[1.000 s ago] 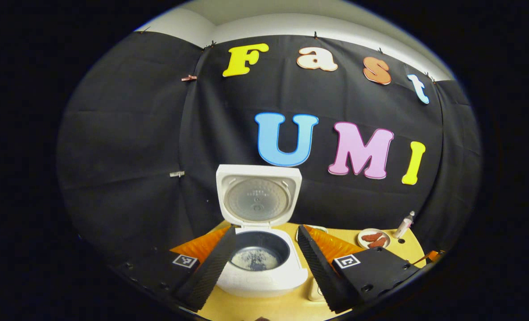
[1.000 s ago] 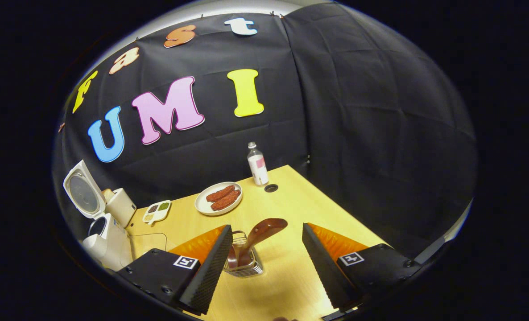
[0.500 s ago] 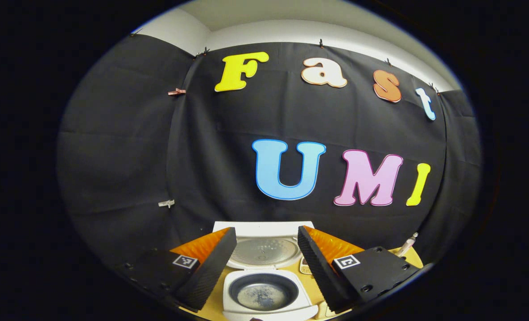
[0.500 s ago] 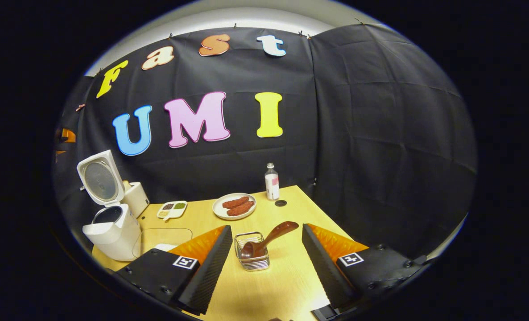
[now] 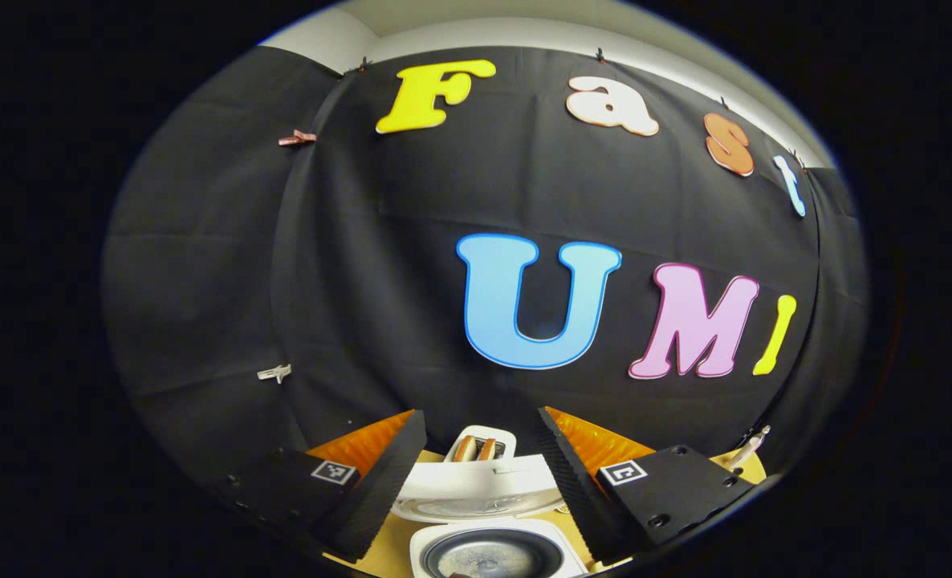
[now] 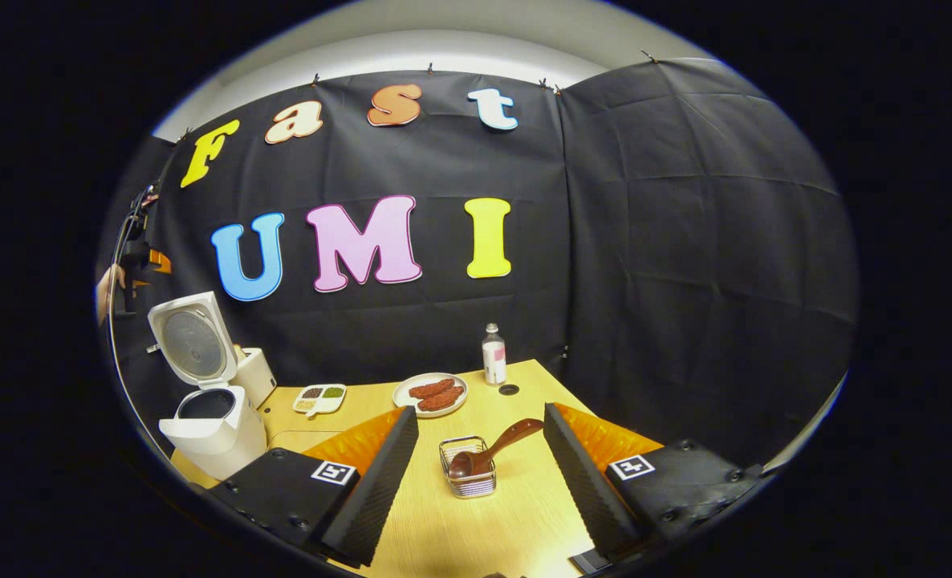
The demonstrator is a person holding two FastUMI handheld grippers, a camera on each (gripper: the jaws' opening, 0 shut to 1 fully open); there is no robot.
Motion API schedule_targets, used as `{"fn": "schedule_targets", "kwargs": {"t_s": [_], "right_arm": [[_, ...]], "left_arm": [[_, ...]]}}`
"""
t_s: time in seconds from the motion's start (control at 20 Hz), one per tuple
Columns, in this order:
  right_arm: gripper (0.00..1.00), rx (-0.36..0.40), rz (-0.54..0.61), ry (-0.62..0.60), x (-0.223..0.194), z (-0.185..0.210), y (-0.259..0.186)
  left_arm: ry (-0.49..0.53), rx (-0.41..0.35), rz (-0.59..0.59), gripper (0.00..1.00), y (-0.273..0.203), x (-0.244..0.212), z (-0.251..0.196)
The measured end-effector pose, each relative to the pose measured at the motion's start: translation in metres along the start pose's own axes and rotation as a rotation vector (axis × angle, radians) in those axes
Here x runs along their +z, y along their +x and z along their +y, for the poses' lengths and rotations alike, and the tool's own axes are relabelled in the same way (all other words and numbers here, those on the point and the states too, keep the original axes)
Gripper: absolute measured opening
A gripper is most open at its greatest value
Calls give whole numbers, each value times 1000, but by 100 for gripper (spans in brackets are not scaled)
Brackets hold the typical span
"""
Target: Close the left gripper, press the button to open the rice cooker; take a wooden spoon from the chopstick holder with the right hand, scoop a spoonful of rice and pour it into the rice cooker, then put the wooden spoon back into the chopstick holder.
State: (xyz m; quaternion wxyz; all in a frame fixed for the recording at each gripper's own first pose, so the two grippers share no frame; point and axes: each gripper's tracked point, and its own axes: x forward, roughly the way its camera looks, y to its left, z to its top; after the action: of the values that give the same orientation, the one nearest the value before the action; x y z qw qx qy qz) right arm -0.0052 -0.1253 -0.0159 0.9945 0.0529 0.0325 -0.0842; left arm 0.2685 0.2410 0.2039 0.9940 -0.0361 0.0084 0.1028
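Observation:
The white rice cooker (image 6: 207,421) stands at the table's left with its lid (image 6: 191,345) swung up. In the left gripper view its dark inner pot (image 5: 492,555) lies just below my open left gripper (image 5: 480,413), the raised lid (image 5: 476,490) between the fingers. The brown wooden spoon (image 6: 494,448) leans in the wire chopstick holder (image 6: 468,480), bowl down, handle pointing right. My right gripper (image 6: 480,409) hangs open a short way back from the holder, touching nothing. The left gripper (image 6: 135,261) and a hand (image 6: 107,291) show high above the cooker.
On the yellow table (image 6: 516,522) are a plate of sausages (image 6: 430,393), a small bottle (image 6: 493,355), a divided condiment dish (image 6: 320,397) and a white toaster-like box (image 6: 253,376) behind the cooker. Black cloth walls close the back and right.
Both grippers have drawn back and up. The cooker slid down in the left gripper view. The holder and spoon shrank in the right gripper view; the spoon stays in the holder.

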Motion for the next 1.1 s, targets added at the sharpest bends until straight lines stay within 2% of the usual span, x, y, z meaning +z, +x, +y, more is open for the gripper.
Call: {"fn": "schedule_targets", "kwargs": {"t_s": [0.1, 0.25, 0.4, 0.5, 0.95, 1.1], "right_arm": [[98, -12, 4, -16, -4, 0, -5], [98, -27, 11, 23, -6, 3, -11], [98, -17, 30, 15, -18, 8, -12], [99, -3, 41, 19, -25, 13, -12], [98, 158, 87, 44, -49, 43, 4], [99, 208, 104, 32, -60, 47, 6]], "left_arm": [[16, -6, 53, 94, 23, -19, -1], [5, -14, 100, 95, 48, -38, -10], [48, 9, 186, 95, 51, -60, -12], [53, 20, 192, 98, 46, -60, -16], [47, 1, 315, 98, -35, -105, -34], [-8, 9, 358, 98, -65, -137, -40]]}}
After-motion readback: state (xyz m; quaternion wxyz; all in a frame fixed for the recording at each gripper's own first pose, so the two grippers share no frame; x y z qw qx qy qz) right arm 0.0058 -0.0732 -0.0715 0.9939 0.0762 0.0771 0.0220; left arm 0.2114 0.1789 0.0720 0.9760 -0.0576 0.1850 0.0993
